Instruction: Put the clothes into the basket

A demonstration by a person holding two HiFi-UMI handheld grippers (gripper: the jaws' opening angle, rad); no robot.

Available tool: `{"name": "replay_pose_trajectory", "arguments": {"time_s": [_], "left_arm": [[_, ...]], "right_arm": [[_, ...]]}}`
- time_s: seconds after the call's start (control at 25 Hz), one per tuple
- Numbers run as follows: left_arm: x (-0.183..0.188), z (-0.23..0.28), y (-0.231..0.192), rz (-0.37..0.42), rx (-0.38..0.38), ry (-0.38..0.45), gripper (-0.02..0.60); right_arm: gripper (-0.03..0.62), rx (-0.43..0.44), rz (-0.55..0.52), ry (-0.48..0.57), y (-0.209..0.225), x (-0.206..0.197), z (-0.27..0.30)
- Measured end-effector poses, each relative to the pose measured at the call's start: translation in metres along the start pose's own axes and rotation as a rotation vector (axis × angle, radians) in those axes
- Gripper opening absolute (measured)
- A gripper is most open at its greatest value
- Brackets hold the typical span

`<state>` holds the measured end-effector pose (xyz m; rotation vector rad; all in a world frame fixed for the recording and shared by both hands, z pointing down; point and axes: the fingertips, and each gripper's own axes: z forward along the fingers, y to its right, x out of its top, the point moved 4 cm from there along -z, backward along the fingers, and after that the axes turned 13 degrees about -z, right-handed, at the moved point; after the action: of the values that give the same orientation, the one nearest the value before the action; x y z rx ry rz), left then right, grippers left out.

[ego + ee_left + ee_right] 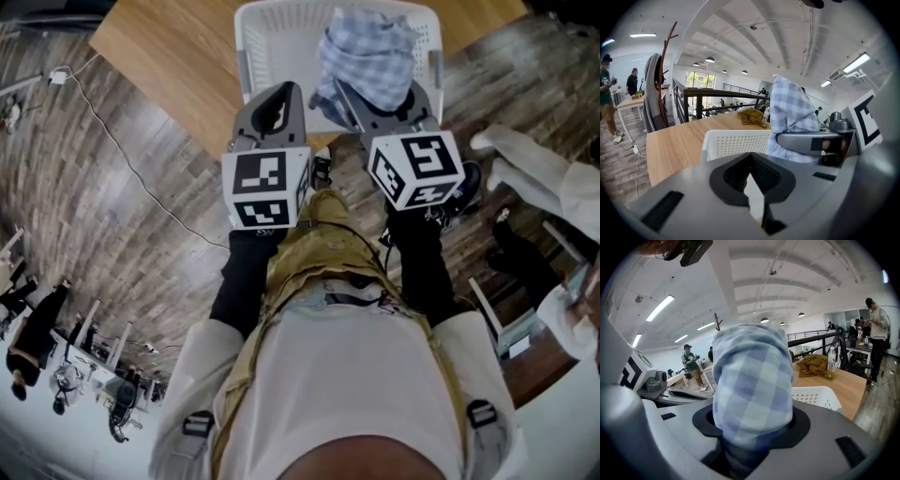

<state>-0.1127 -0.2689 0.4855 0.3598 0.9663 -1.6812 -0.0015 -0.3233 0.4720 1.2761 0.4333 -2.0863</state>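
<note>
A white plastic basket (272,37) stands on a wooden table (169,56). My right gripper (380,98) is shut on a blue plaid cloth (367,54), which bunches up over the basket's right half. In the right gripper view the plaid cloth (752,380) fills the space between the jaws and hides their tips. My left gripper (279,98) hovers at the basket's near rim, shut with nothing in it; its jaws meet in the left gripper view (752,180). A mustard garment (751,116) lies on the table beyond the basket (736,140).
The table's near edge runs just under both grippers. A wooden coat rack (665,70) and a railing stand behind the table. A water bottle (831,359) sits by the mustard garment (813,365). People stand at desks in the background. A cable (122,141) trails across the floor.
</note>
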Motion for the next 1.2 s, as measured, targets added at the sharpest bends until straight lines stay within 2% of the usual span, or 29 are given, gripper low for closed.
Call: {"name": "replay_pose_trajectory", "arguments": {"time_s": [0.2,0.6,1.08,1.2], "left_arm": [[0.002,0.027,-0.01,-0.01,0.018,-0.024,0.002],[-0.011,0.05,-0.022,-0.056,0.061,-0.104,0.002],[-0.018,0.061,-0.027,-0.084,0.077,-0.152,0.002],[-0.018,0.062,-0.028,-0.087,0.077,-0.157,0.002]], "right_arm": [[0.233,0.035,-0.018,-0.099,0.015,-0.023,0.038],[0.235,0.145,-0.018,-0.361,0.03,-0.082,0.085],[0.239,0.309,-0.153,-0.658,0.035,-0.151,0.128],[0.242,0.325,-0.193,-0.736,0.034,-0.172,0.134]]}}
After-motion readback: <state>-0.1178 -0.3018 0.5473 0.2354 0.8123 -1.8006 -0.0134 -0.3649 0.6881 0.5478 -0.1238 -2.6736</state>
